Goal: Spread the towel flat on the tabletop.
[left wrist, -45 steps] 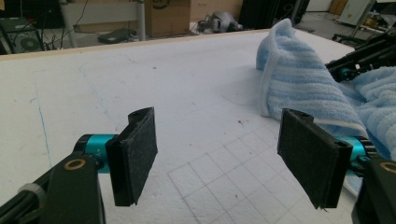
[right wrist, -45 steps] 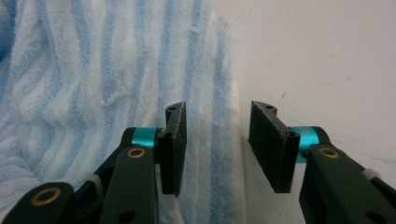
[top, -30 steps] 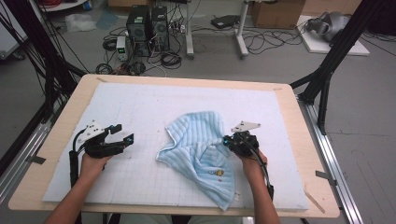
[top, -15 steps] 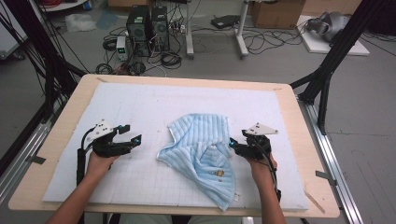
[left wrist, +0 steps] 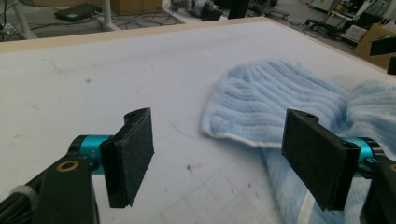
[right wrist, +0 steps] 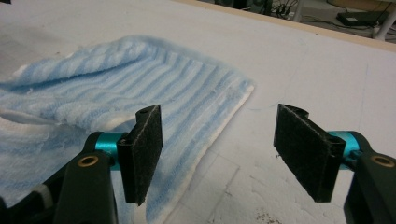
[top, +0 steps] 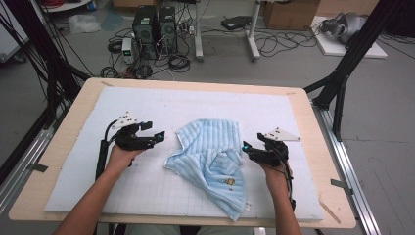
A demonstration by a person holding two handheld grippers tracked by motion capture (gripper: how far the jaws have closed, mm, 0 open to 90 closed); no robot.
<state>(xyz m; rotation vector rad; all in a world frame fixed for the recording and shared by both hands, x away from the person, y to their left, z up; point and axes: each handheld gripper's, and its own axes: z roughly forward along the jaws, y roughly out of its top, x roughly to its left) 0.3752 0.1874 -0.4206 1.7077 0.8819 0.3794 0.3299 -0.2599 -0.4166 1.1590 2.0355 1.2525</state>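
Observation:
A light blue striped towel point(top: 210, 156) lies rumpled in the middle of the white mat, one corner trailing toward the front edge. My left gripper point(top: 155, 137) hovers just left of the towel and is open, its black pads point(left wrist: 130, 154) wide apart over bare mat. The towel's white-edged fold point(left wrist: 275, 98) lies ahead between them and to the right. My right gripper point(top: 247, 148) is at the towel's right edge, open with nothing held. In the right gripper view its left pad point(right wrist: 144, 149) stands over the towel's hem point(right wrist: 116, 93) and its right pad is over bare mat.
The white gridded mat point(top: 147, 103) covers most of a wooden table point(top: 318, 147). Black frame posts point(top: 337, 83) rise at both sides. Computer towers point(top: 154, 24) and cables sit on the floor beyond the far edge.
My left gripper has moved right, closer to the towel's left edge. The right hand has shifted slightly right and toward the front. The towel looks about the same.

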